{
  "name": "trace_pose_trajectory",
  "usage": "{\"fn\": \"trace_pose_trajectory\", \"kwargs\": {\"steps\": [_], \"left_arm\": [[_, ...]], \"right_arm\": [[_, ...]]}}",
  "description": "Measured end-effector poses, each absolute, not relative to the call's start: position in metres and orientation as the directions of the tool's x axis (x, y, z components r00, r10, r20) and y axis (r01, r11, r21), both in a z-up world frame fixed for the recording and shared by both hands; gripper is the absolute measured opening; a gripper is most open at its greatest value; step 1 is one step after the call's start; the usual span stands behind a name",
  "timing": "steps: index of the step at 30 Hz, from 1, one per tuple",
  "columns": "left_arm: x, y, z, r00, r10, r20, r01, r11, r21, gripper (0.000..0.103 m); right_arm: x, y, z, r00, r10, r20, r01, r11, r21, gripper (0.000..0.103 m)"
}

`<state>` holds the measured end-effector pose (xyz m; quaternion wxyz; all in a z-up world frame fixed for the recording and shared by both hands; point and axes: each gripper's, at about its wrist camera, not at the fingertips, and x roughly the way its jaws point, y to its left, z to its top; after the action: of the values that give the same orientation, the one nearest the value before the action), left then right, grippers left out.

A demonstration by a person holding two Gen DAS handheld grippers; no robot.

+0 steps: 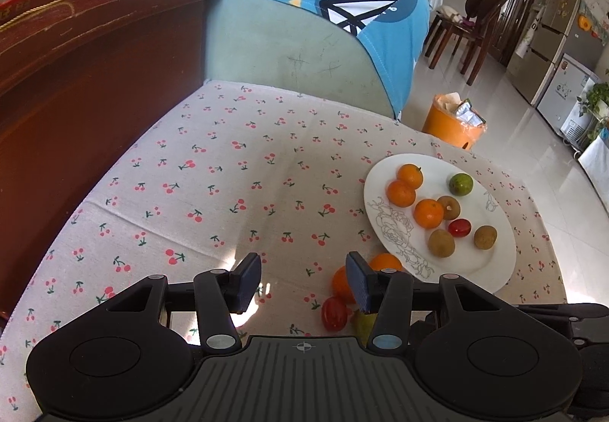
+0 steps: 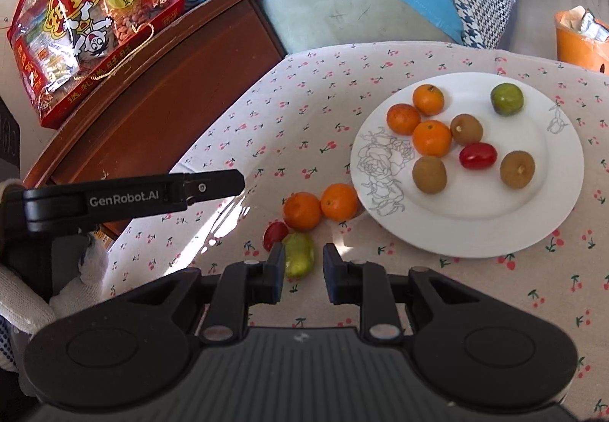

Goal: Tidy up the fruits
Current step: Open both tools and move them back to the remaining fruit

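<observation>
A white plate [image 2: 548, 201] on the cherry-print cloth holds several fruits: oranges, brown kiwis, a green fruit [image 2: 506, 99] and a red tomato [image 2: 477, 155]. Left of the plate lie two oranges [image 2: 302, 210], a red tomato [image 2: 275, 233] and a yellow-green fruit [image 2: 300, 254]. My right gripper [image 2: 303, 271] is open and empty, just before the yellow-green fruit. My left gripper [image 1: 304, 283] is open and empty above the cloth; the loose fruits [image 1: 335, 313] lie beside its right finger. The plate also shows in the left wrist view [image 1: 502, 262].
A dark wooden cabinet [image 2: 160, 94] stands left of the table with a red snack bag [image 2: 87, 26] on top. A green sofa with a blue cover [image 1: 312, 22] is behind. An orange bin [image 1: 451, 125] stands on the floor past the table's edge.
</observation>
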<state>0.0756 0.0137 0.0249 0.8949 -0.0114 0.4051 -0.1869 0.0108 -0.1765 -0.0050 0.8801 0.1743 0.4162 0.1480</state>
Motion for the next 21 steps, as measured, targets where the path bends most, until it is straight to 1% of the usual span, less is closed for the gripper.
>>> {"fn": "trace_pose_trajectory", "kwargs": {"steps": [5,7,9,10,19,21], "left_arm": [[0.078,0.023,0.020,0.598,-0.324,-0.733,0.285,0.941,-0.183,0.048],[0.079,0.025,0.020,0.601,-0.315,-0.735,0.277,0.944,-0.178,0.048],[0.078,0.026,0.019,0.600,-0.314,-0.736,0.276,0.945,-0.178,0.048],[0.078,0.026,0.018,0.596,-0.316,-0.738,0.277,0.944,-0.180,0.048],[0.076,0.024,0.011,0.574,-0.325,-0.752,0.290,0.939,-0.184,0.048],[0.075,0.024,0.010,0.571,-0.323,-0.755,0.290,0.940,-0.183,0.048]], "right_arm": [[0.015,-0.161,-0.016,0.596,0.401,-0.695,-0.135,0.904,0.405,0.024],[0.017,-0.159,-0.018,0.594,0.401,-0.697,-0.133,0.904,0.406,0.026],[0.020,-0.158,-0.019,0.598,0.393,-0.698,-0.128,0.907,0.401,0.031],[0.020,-0.158,-0.019,0.599,0.390,-0.699,-0.126,0.908,0.399,0.031],[0.027,-0.151,-0.027,0.598,0.372,-0.710,-0.118,0.917,0.382,0.031],[0.027,-0.151,-0.029,0.606,0.365,-0.707,-0.117,0.920,0.375,0.028]]}}
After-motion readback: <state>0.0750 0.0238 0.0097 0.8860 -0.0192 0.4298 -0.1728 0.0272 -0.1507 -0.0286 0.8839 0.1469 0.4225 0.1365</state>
